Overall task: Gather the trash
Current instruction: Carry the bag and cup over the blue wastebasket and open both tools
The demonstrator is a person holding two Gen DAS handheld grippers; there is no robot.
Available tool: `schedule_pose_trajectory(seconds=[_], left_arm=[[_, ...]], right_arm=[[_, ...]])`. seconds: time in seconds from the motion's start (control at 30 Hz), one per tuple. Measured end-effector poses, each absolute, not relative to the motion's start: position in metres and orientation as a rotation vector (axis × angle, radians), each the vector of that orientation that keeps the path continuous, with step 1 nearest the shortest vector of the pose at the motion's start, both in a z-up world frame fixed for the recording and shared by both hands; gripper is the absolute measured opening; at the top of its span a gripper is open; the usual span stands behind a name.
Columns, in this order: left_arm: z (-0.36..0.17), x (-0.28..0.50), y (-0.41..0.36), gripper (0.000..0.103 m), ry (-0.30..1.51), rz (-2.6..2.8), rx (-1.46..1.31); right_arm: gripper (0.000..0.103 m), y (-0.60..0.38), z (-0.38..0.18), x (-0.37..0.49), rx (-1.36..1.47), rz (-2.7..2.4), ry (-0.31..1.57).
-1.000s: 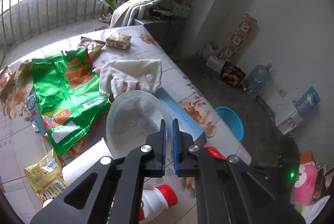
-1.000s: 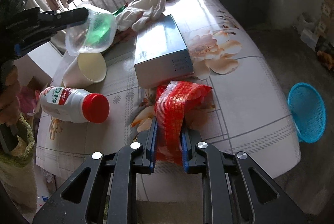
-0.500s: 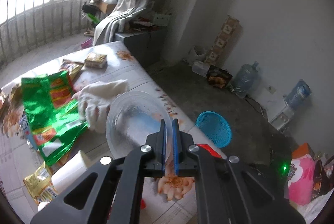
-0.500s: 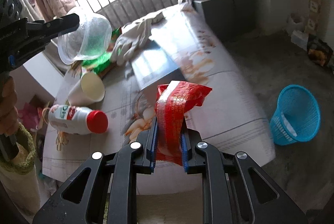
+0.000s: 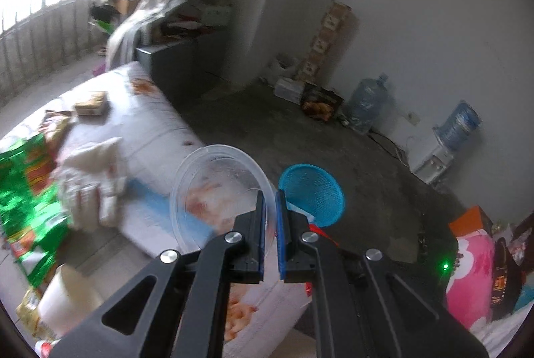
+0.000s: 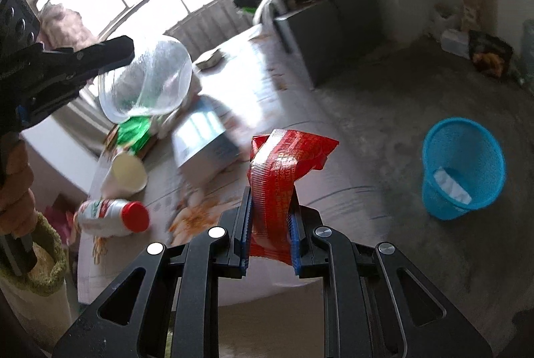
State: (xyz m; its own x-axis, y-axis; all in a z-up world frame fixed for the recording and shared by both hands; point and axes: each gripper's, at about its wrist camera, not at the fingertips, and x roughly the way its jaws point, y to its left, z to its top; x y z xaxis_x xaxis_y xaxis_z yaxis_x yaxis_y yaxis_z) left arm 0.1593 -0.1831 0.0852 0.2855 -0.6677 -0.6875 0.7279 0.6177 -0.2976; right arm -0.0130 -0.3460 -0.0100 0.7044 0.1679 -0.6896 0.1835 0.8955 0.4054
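Carrying step, judged from both views: two pieces of trash lifted off the table (image 6: 290, 80) and on the way to the blue basket (image 6: 462, 171).

In the left wrist view, left gripper (image 5: 271, 202) nearly closed, pinching the thin rim of the clear plastic bowl (image 5: 217, 191) at centre frame. Bowl tilted, mouth toward the camera, above the table edge. Blue basket seen just right of the fingers, lower on the floor, a white scrap already inside.

In the right wrist view, right gripper (image 6: 270, 207) closed partway on the red snack wrapper (image 6: 283, 171), centre frame, wrapper standing up between the pads and folded over at the top. Basket at right of frame, well apart from the wrapper. Left gripper with the bowl visible at upper left, a hand (image 6: 15, 187) under it at the left edge.

Left on the table: a white bottle with red cap (image 6: 111, 217), a paper cup (image 6: 126, 174), a grey box (image 6: 203, 141), a green bag (image 5: 23, 191), a white glove (image 5: 90, 181).

Next move, probably: bringing each piece above the basket mouth, then opening the jaws only when directly over it. Light wrapper likely to drift; bowl wide against the opening, so mouth better turned downward or edge first.
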Motion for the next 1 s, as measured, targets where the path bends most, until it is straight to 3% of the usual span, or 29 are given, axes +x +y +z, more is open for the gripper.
schedule_pose_trajectory(seconds=[0.37,0.77,0.9,0.93,0.97,1.0], left_arm=[[0.043,0.160,-0.348,0.005,1.078,-1.143,0.187],[-0.078,0.175,-0.531,0.005,1.330,-1.199,0.327],[-0.108,0.182,-0.565,0.007,1.332,-1.164,0.328],[-0.113,0.185,-0.572,0.019,1.325,-1.143,0.327],[-0.118,0.186,-0.576,0.032,1.325,-1.121,0.327],[-0.124,0.189,-0.576,0.058,1.328,-1.092,0.318]], right_arm=[[0.017,-0.478,-0.049,-0.048,0.719,-0.255,0.747],[0.019,-0.624,-0.131,-0.038,1.023,-0.455,0.746],[0.030,-0.651,-0.159,-0.021,1.072,-0.479,0.749],[0.035,-0.655,-0.164,-0.018,1.073,-0.481,0.754],[0.052,-0.661,-0.175,-0.013,1.076,-0.497,0.774],[0.062,-0.665,-0.179,-0.014,1.079,-0.504,0.788]])
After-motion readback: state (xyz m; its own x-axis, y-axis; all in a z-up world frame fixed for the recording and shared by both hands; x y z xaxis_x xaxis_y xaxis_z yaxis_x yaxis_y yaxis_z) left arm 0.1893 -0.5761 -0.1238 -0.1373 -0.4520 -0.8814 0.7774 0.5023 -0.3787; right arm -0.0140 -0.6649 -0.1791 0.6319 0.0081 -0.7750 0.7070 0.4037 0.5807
